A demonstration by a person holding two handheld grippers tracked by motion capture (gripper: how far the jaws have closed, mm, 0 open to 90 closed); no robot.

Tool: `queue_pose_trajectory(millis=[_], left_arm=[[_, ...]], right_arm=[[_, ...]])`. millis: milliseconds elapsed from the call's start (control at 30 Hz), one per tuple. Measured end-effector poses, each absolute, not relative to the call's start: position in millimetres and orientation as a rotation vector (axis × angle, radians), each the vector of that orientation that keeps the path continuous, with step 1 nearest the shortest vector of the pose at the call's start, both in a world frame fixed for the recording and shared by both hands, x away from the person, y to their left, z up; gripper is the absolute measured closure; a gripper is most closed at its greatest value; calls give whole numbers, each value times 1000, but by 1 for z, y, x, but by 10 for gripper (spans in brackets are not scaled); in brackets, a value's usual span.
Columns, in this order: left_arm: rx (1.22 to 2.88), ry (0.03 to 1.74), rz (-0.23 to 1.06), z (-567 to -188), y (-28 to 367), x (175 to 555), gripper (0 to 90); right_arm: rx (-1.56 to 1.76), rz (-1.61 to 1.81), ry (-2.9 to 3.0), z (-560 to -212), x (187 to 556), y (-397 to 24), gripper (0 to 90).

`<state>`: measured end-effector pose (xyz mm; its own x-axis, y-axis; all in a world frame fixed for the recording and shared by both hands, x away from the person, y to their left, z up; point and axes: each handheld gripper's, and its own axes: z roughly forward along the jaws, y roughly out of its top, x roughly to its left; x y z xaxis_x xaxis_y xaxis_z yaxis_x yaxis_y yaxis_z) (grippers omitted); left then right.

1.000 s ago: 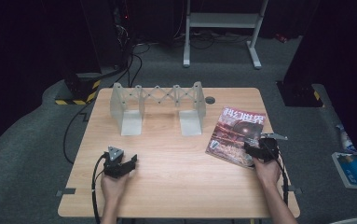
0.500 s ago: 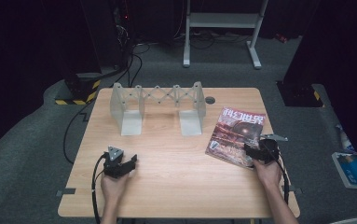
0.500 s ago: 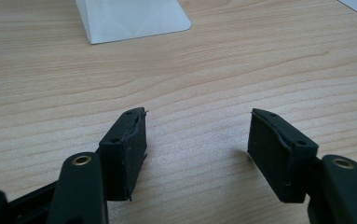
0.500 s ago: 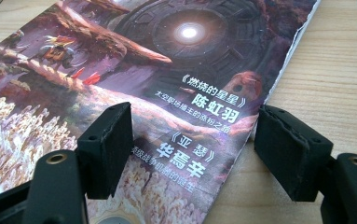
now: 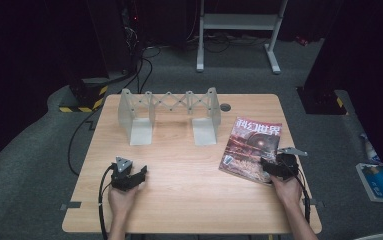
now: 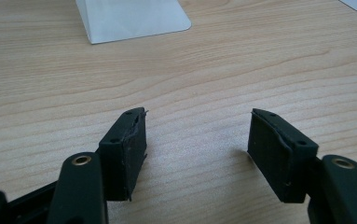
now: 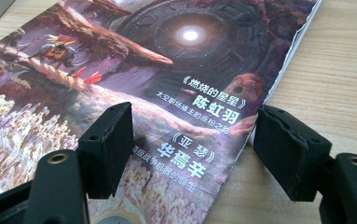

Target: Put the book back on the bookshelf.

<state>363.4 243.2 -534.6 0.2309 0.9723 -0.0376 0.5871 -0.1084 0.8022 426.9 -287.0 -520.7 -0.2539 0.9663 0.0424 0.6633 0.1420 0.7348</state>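
One magazine (image 5: 251, 150) lies flat on the table (image 5: 189, 200), its near corner under the right gripper (image 7: 192, 135), whose jaws stand wide apart with one over the cover and the other just past the page edge over bare wood, pressing on nothing. One expanding metal book rack (image 5: 169, 112) with two upright ends stands well beyond both grippers, nothing between its ends, and one small dark round disc (image 5: 225, 107) lies just beside its right end. The left gripper (image 6: 197, 135) rests well to the left of the magazine, jaws wide and empty over bare wood, one flat foot of the rack ahead of it
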Motion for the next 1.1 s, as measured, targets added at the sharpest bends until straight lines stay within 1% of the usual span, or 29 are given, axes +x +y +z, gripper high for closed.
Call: queue_pose_trajectory(millis=[367, 1100], left_arm=[[1789, 1445, 682, -535, 243, 363, 371], [1792, 1446, 686, -535, 242, 363, 372]], right_arm=[[1534, 904, 2010, -520, 416, -285, 288], [1471, 937, 2062, -521, 376, -284, 288]])
